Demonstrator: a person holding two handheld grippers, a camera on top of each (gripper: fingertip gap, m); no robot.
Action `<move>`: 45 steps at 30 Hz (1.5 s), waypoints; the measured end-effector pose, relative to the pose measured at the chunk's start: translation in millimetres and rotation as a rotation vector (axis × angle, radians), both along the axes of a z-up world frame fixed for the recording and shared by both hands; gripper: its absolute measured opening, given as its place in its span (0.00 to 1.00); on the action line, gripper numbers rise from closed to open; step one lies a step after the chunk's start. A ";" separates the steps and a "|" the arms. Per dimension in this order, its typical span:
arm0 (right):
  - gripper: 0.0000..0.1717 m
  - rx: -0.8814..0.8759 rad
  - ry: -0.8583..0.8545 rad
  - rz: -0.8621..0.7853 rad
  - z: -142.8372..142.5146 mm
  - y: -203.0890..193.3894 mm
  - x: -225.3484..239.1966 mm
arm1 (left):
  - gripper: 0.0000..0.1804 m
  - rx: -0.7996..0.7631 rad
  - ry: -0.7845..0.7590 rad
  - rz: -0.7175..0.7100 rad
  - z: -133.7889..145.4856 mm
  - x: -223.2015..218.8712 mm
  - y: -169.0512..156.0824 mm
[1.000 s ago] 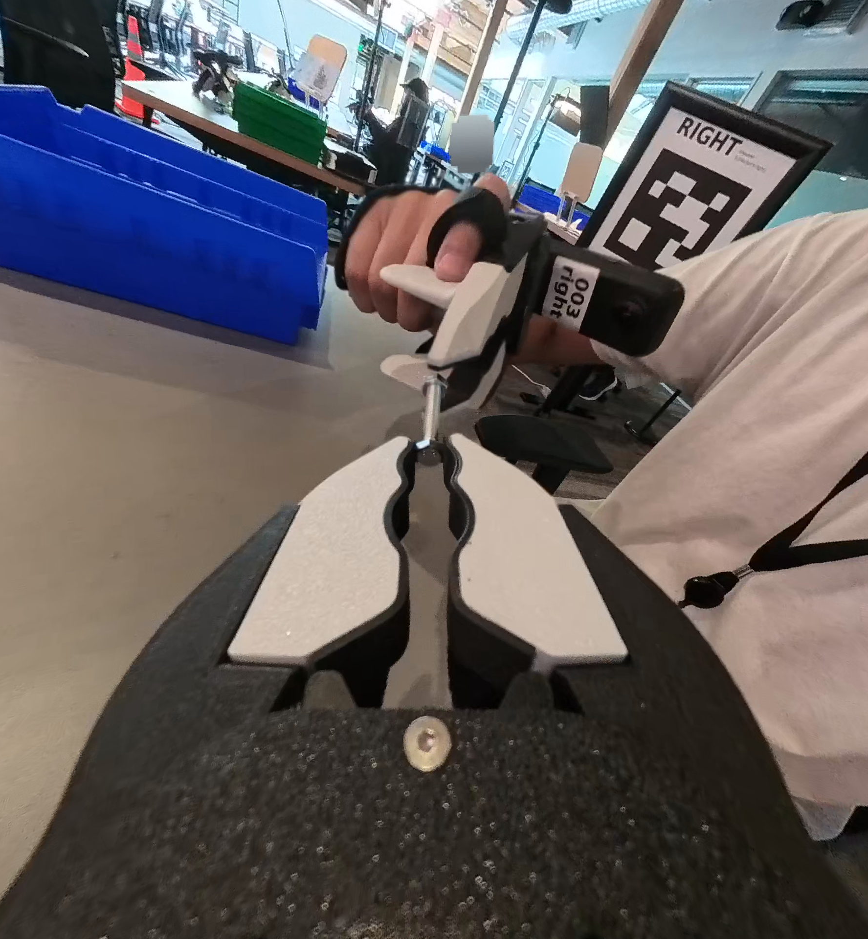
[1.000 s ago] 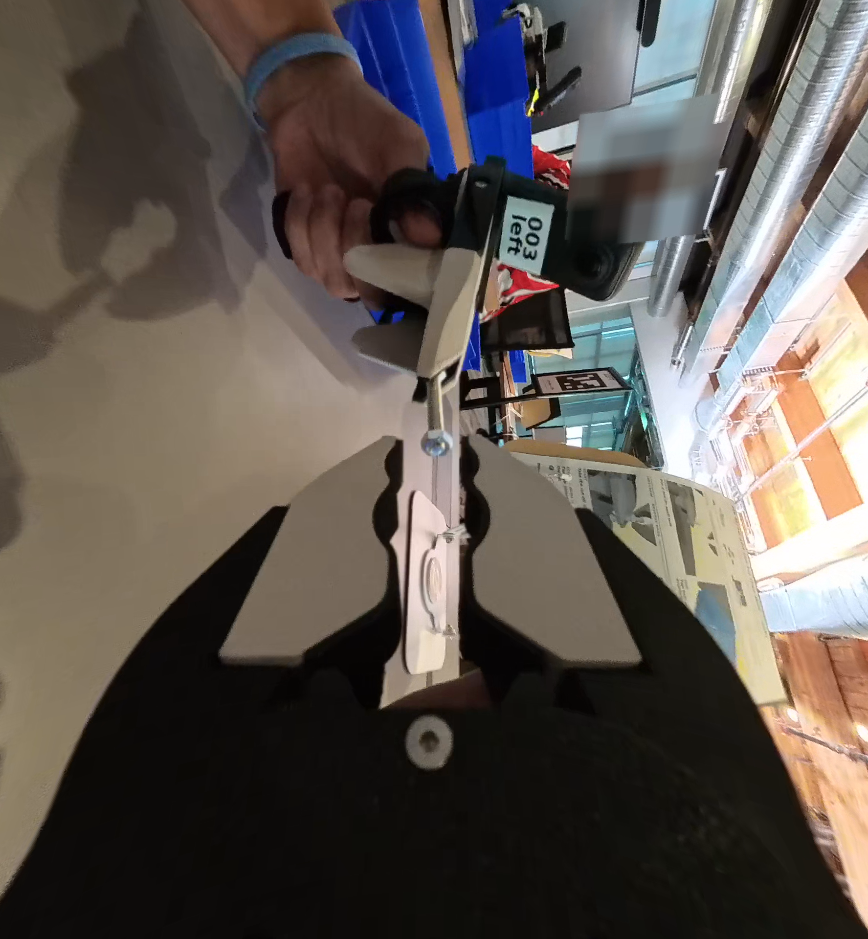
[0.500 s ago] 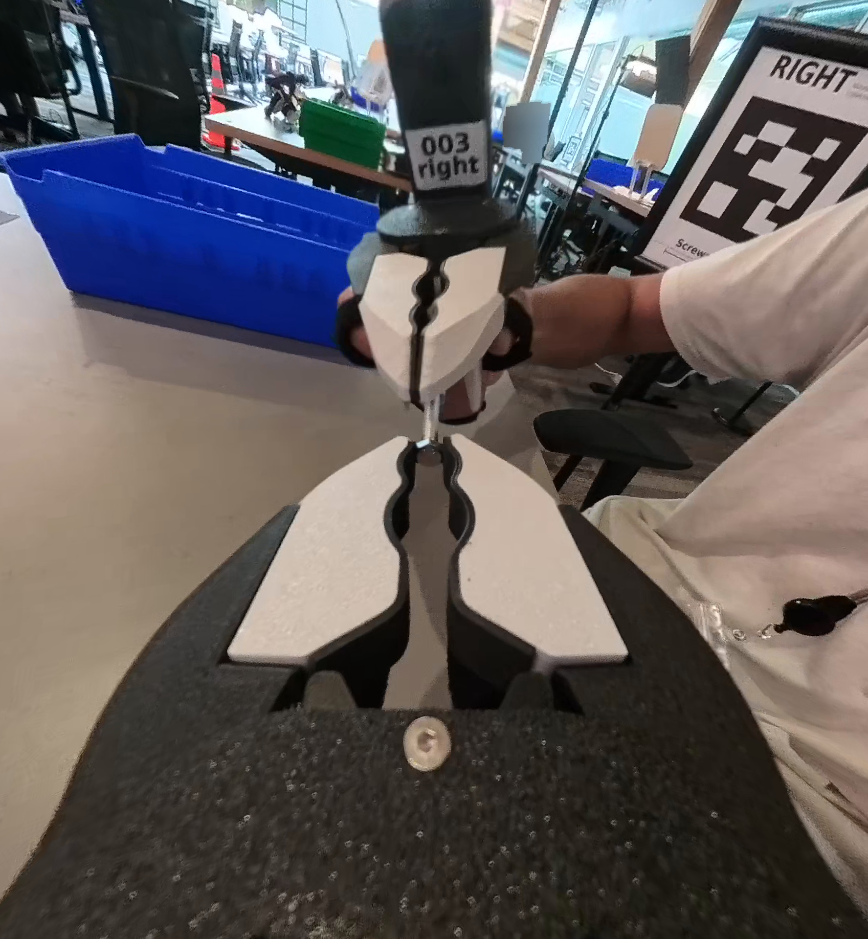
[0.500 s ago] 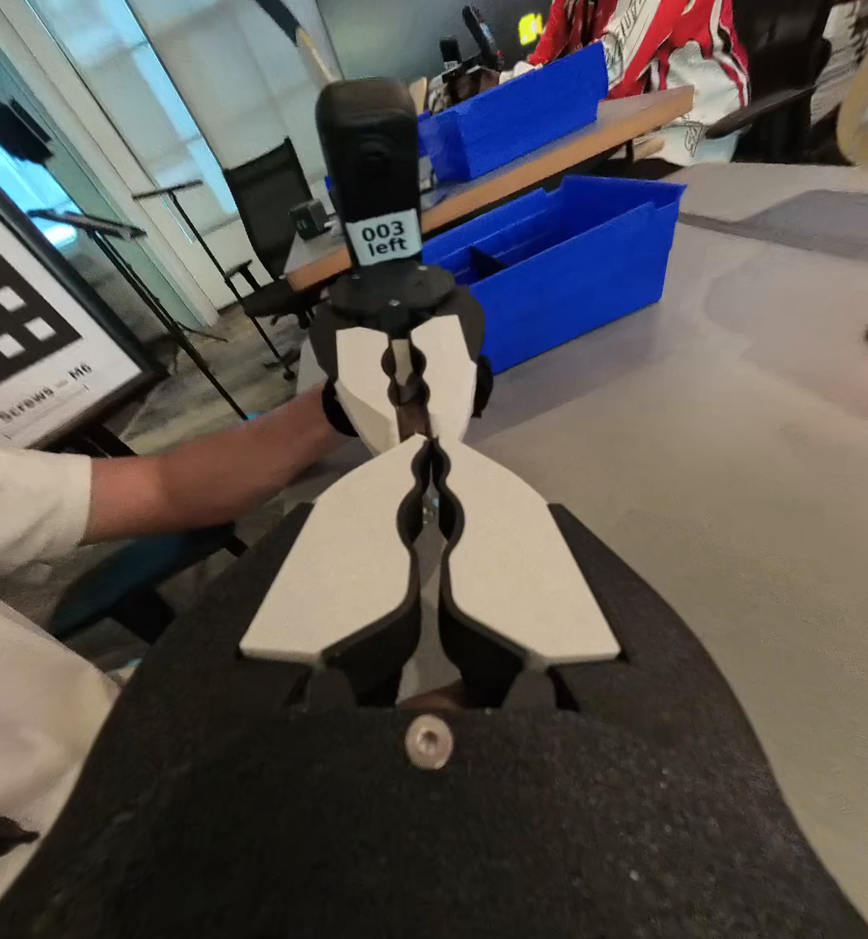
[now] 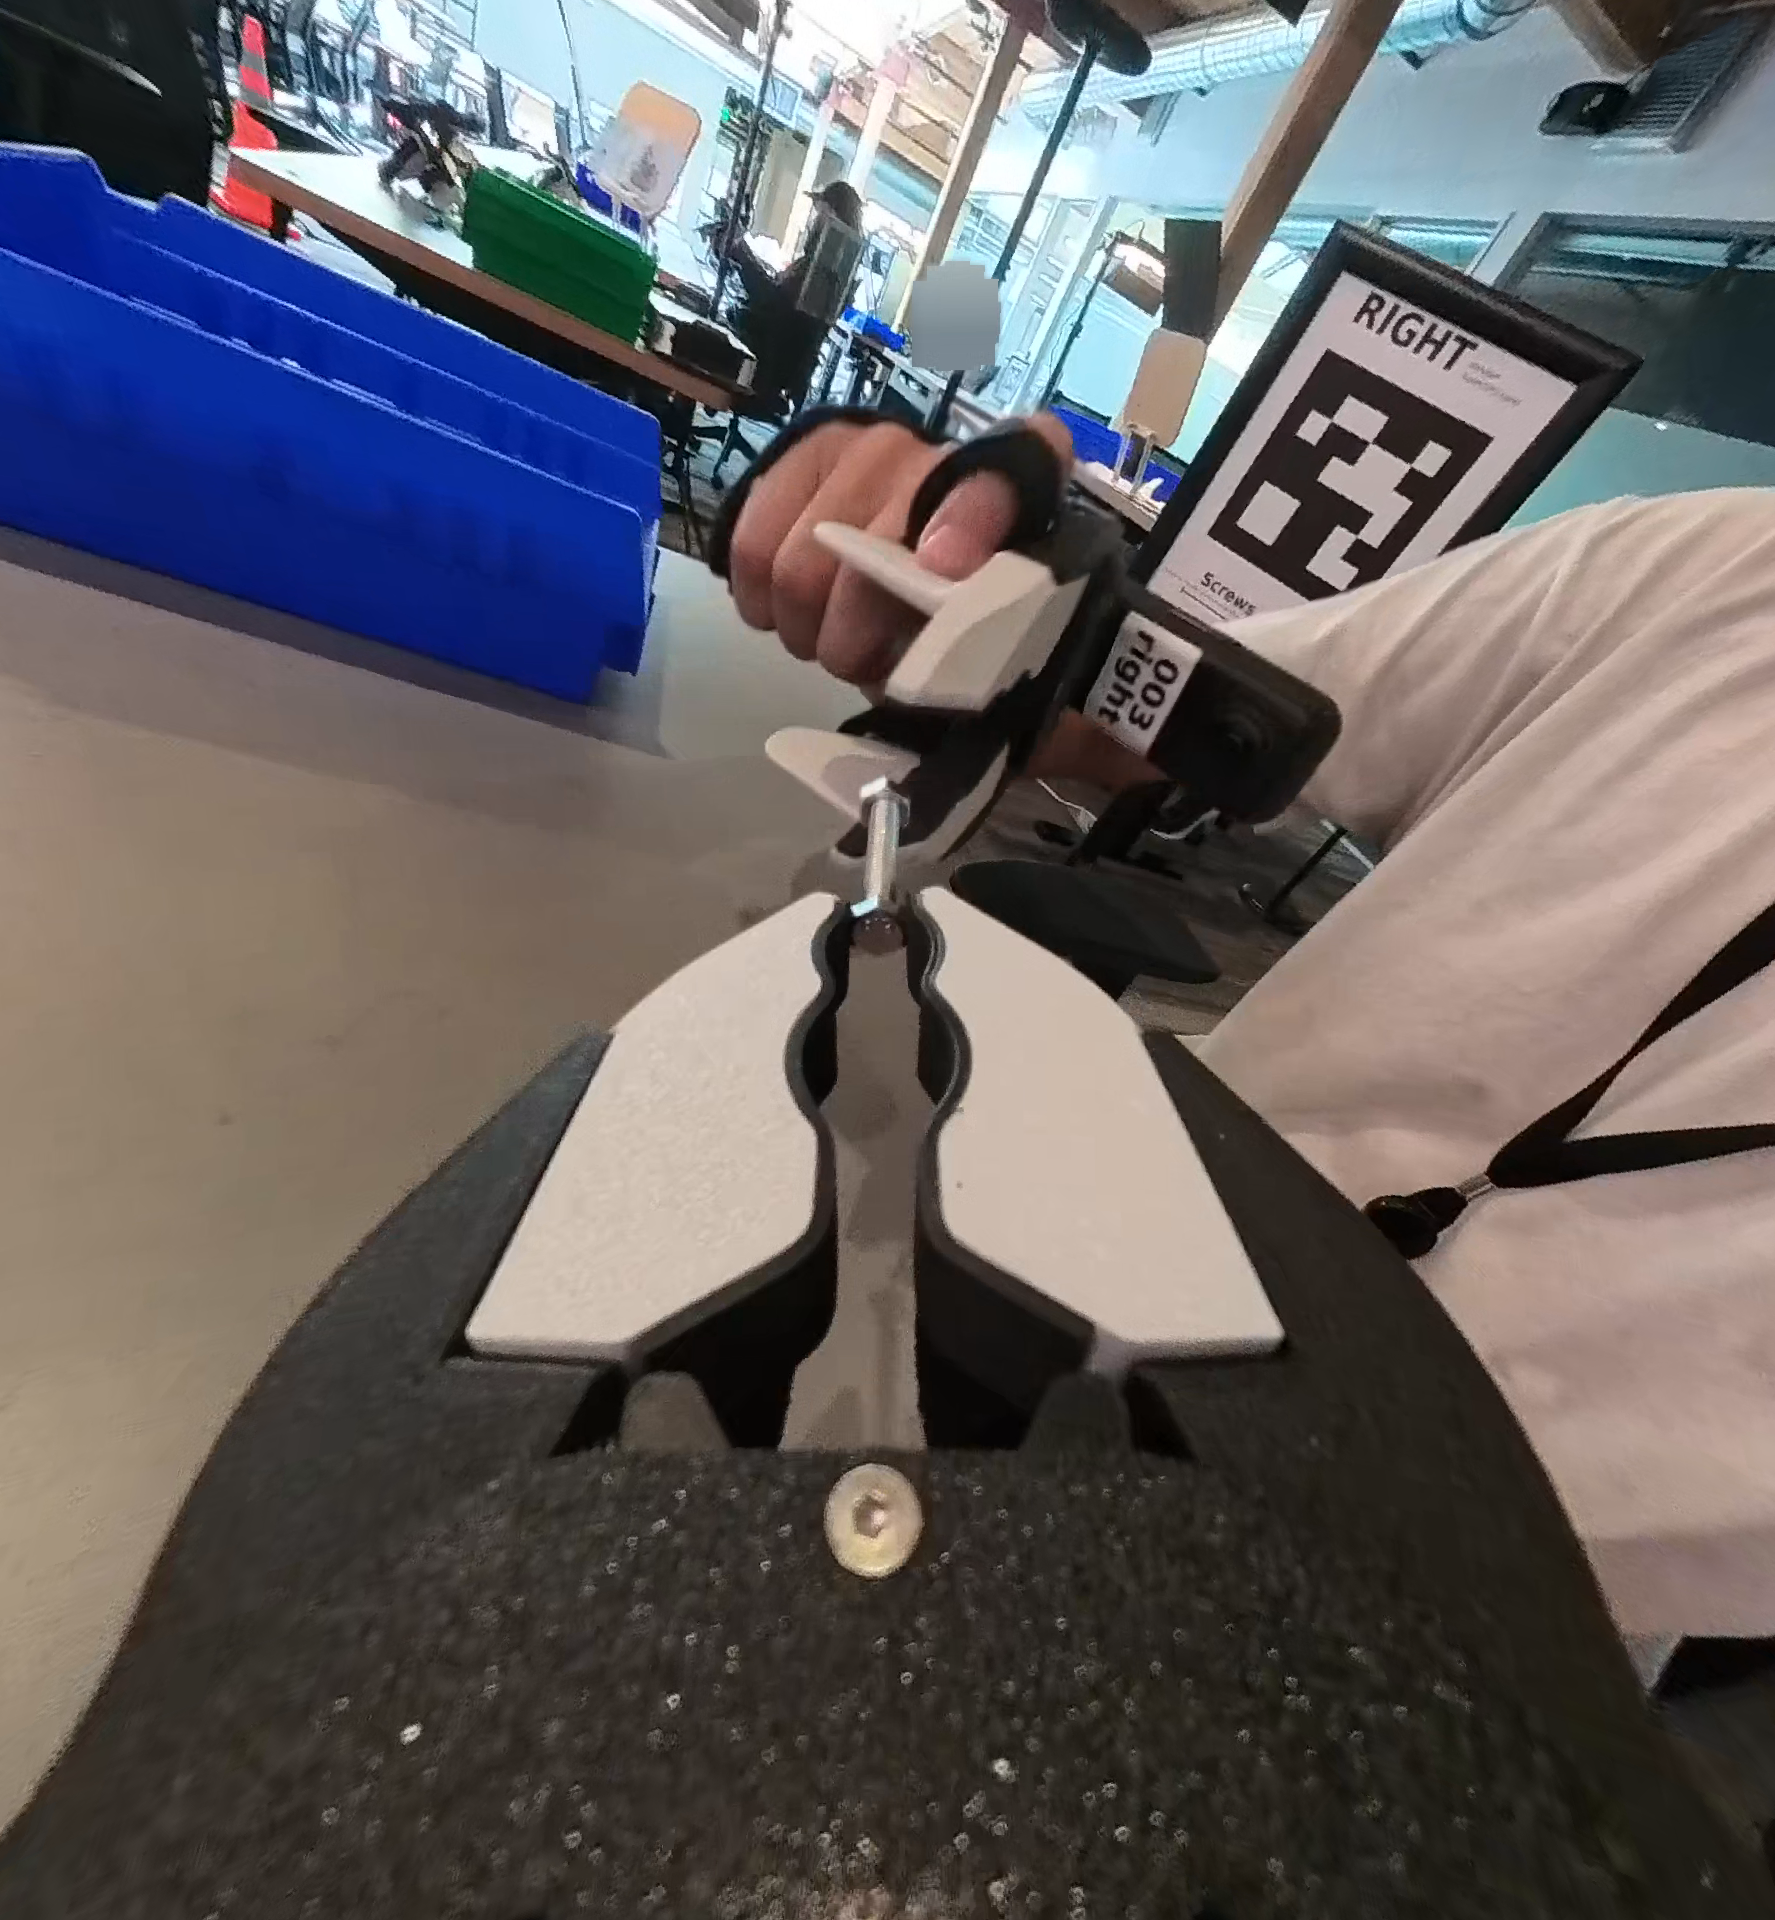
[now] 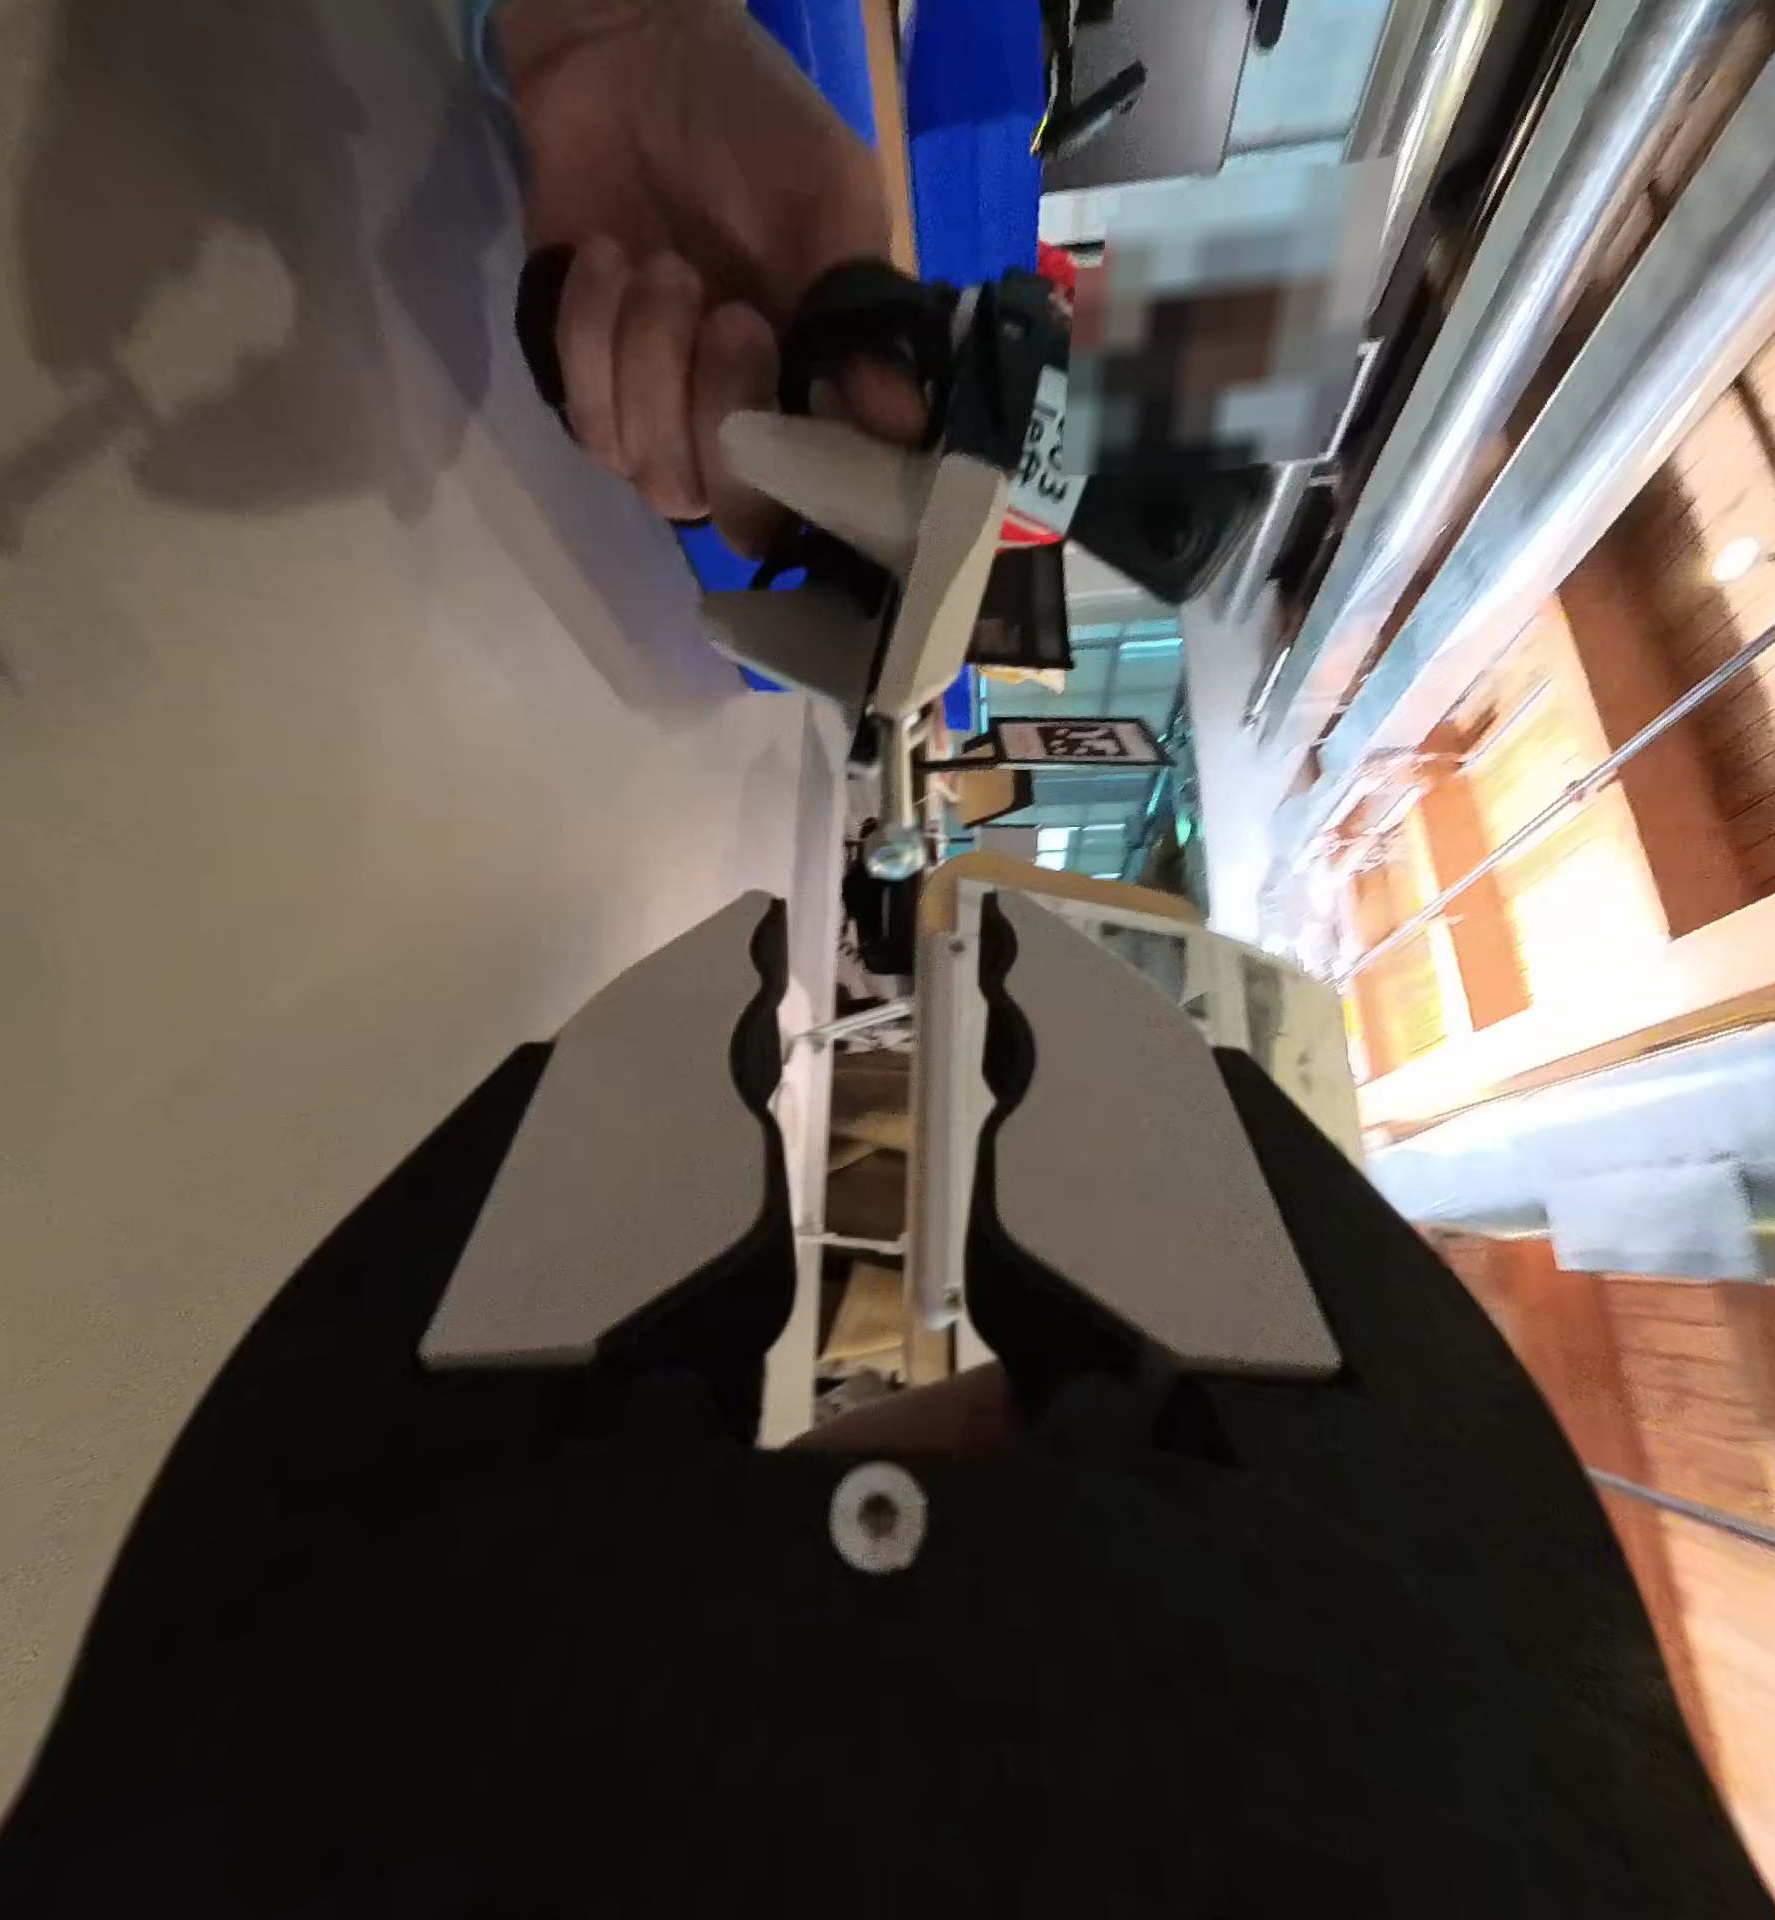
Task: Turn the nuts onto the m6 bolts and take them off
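Two labelled grippers, one coded sign

1. Bright daylight is given by the windows behind.
2. Soft shadows are cast on the table.
3. The right wrist view is smeared by motion blur.
4. Edges are bent by wide-angle distortion.

My right wrist feed is smeared with motion blur, so the nut on the bolt is just a shiny blob. The blue bin runs off the left edge, and the left claw pads hide most of the bolt head.
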State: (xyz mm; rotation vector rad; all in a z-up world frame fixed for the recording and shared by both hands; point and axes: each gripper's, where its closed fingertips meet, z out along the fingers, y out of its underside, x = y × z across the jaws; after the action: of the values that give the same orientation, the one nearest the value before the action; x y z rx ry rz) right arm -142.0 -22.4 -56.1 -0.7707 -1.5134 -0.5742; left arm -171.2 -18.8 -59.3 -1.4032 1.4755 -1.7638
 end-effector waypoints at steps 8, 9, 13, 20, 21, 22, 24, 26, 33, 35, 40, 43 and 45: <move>0.14 0.057 -0.105 0.021 -1.2 3.4 -7.7 | 0.05 -0.004 -0.002 -0.020 0.5 -0.3 -4.3; 0.10 0.051 -0.108 0.033 -1.5 1.6 -9.3 | 0.05 -0.004 -0.001 -0.020 0.4 -0.4 -4.2; 0.06 -0.065 -0.051 0.029 -2.2 1.9 -11.6 | 0.05 0.004 0.003 -0.006 -0.3 -0.8 -1.8; 0.06 -0.942 0.571 0.023 -4.0 8.0 -13.3 | 0.05 0.079 -0.031 0.080 4.2 0.5 7.6; 0.06 -1.116 0.703 0.045 -2.0 8.9 -13.6 | 0.05 0.097 -0.034 0.096 4.4 1.0 9.2; 0.06 -1.271 0.827 0.064 -0.6 11.0 -12.8 | 0.05 0.116 -0.029 0.115 3.1 2.1 11.2; 0.06 -1.594 1.020 0.078 -3.7 14.0 -11.9 | 0.05 0.151 -0.008 0.145 -1.6 4.0 14.7; 0.06 -1.926 1.221 0.112 -3.5 16.3 -10.3 | 0.05 0.187 0.006 0.168 -5.0 6.0 16.5; 0.13 -2.001 1.314 0.200 -6.0 17.9 -7.9 | 0.05 0.165 0.017 0.170 -5.9 6.5 18.8; 0.24 -1.666 1.115 0.069 -20.3 22.5 -3.4 | 0.05 0.133 0.010 0.159 -4.0 4.8 19.1; 0.21 -0.472 0.319 -0.054 -22.2 14.7 8.1 | 0.05 0.038 -0.009 0.102 1.4 0.2 16.1; 0.17 -0.022 0.002 -0.059 -15.1 8.3 3.3 | 0.05 0.005 -0.002 0.065 0.7 -0.4 12.3; 0.20 -0.005 -0.008 -0.061 -12.7 9.6 -0.4 | 0.05 0.004 0.004 0.048 -0.5 -0.1 9.1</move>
State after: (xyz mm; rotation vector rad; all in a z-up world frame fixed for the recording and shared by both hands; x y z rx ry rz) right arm -142.4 -12.8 -68.8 -0.8214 -1.5030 -0.6200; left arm -171.4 -9.7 -59.9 -1.4294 1.4345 -1.7287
